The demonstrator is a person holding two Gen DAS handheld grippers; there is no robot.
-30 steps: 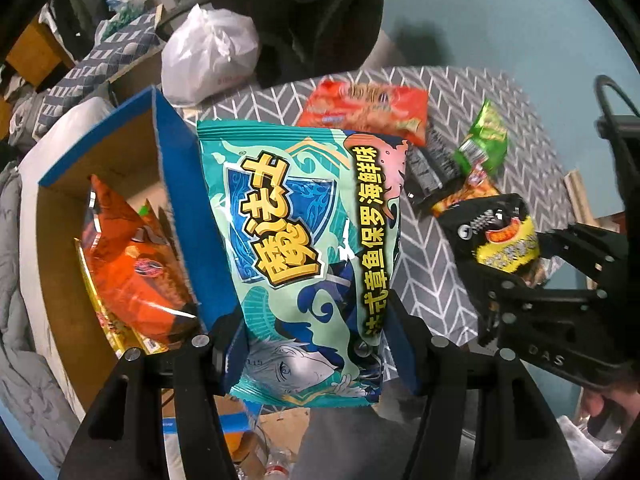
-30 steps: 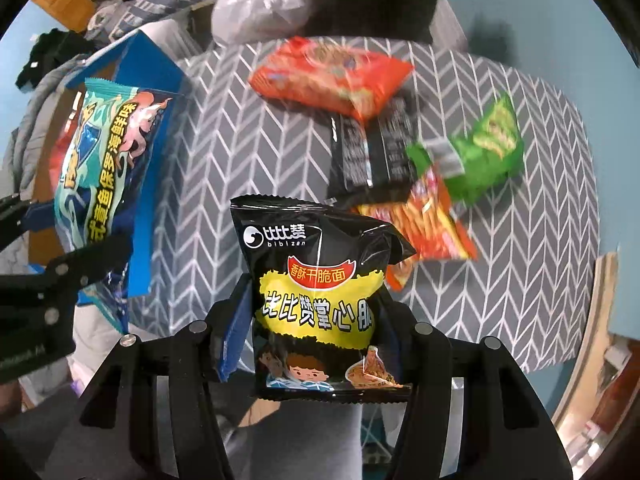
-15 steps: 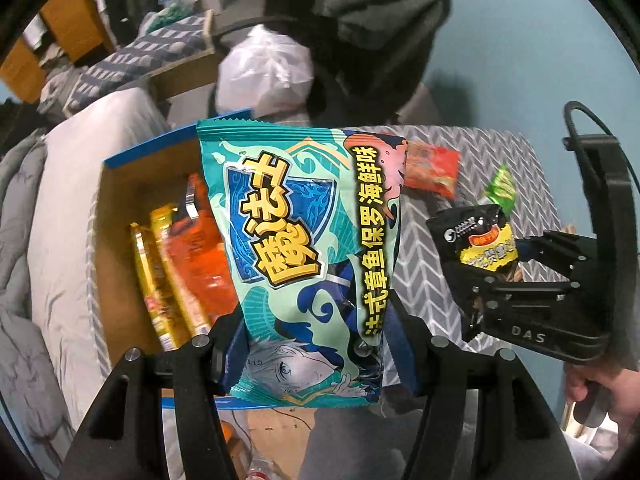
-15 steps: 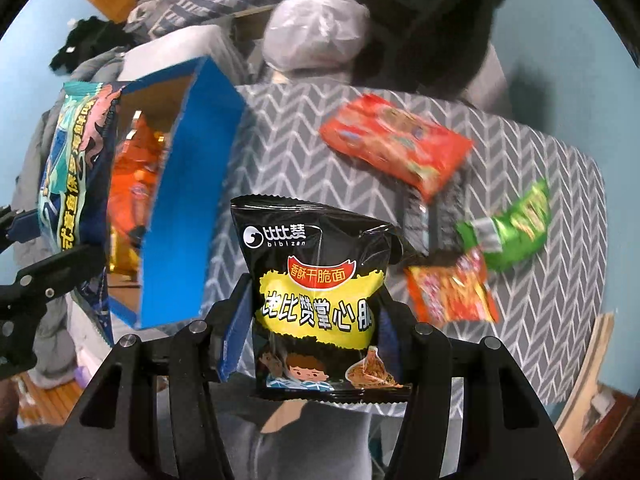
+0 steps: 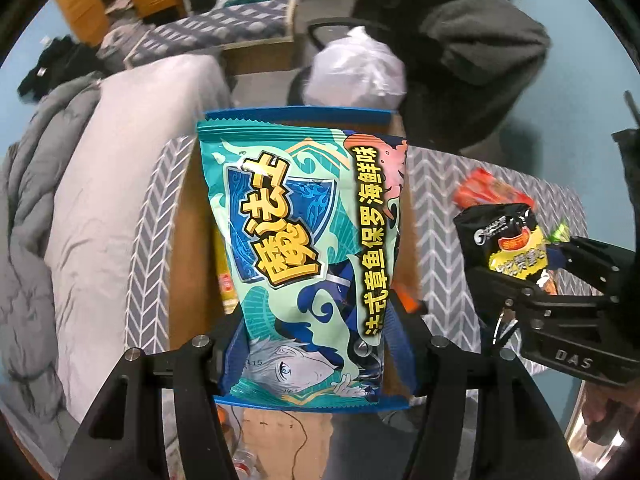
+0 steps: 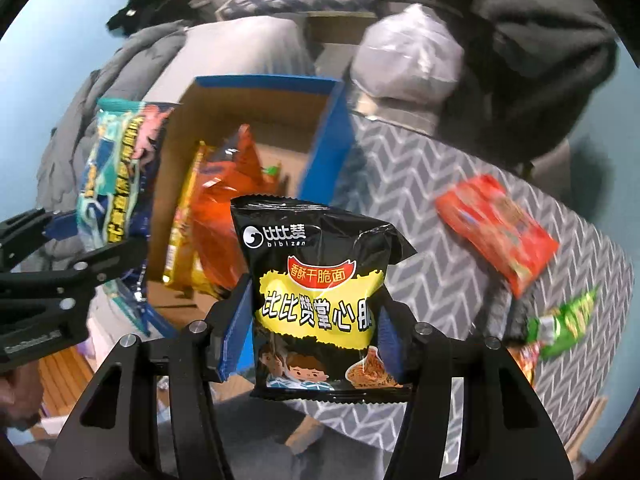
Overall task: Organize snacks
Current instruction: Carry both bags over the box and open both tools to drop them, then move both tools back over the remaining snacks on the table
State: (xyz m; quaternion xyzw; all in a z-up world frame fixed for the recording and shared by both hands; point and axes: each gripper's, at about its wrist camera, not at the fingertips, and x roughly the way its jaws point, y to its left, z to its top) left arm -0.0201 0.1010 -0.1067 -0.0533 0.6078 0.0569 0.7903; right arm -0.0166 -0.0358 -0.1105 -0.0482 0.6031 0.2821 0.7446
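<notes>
Snacks filled both claws. The left gripper [image 5: 316, 344] clenched a tall teal foil snack bag [image 5: 304, 256] directly above the blue-walled cardboard box [image 6: 320, 128], while the right gripper [image 6: 316, 336] grasped a black-and-yellow noodle-snack packet [image 6: 320, 300] just beside that box, over the grey chevron tablecloth [image 6: 432, 184]. Orange and yellow packets [image 6: 212, 224] already stood on edge inside. Doing this step well likely meant lowering each bag upright into the free gap — one at a time — before releasing.
</notes>
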